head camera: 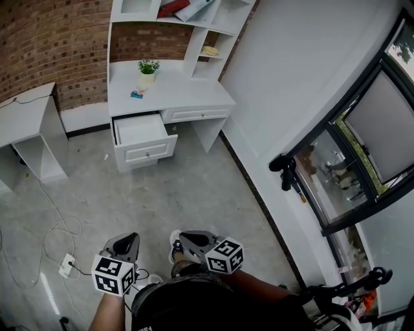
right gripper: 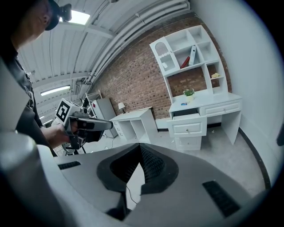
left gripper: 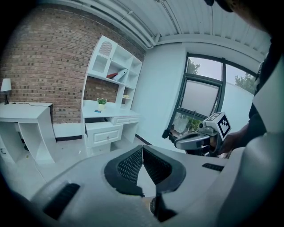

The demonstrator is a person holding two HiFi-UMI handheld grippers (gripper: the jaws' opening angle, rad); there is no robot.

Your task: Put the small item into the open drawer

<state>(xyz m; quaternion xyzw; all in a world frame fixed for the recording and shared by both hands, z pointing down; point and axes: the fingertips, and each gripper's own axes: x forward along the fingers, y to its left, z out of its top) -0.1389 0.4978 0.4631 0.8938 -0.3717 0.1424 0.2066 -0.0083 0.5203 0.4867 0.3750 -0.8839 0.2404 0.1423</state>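
Note:
A small blue item [head camera: 136,94] lies on the white desk [head camera: 194,90] beside a potted plant [head camera: 148,70], far across the room. Below it the desk's left drawer [head camera: 139,129] stands pulled open, and nothing shows inside it. Both grippers are held low and near the person, well short of the desk. My left gripper [head camera: 131,237] is shut with nothing between its pads, as the left gripper view [left gripper: 142,147] shows. My right gripper [head camera: 177,240] is also shut and empty [right gripper: 140,145]. The open drawer [right gripper: 188,117] and the blue item [right gripper: 185,103] show small in the right gripper view.
A second white desk [head camera: 26,123] stands at the left by the brick wall. A white cable and power strip [head camera: 66,264] lie on the grey floor near the left gripper. Shelves [head camera: 194,19] rise above the desk. A white wall and a window [head camera: 362,149] run along the right.

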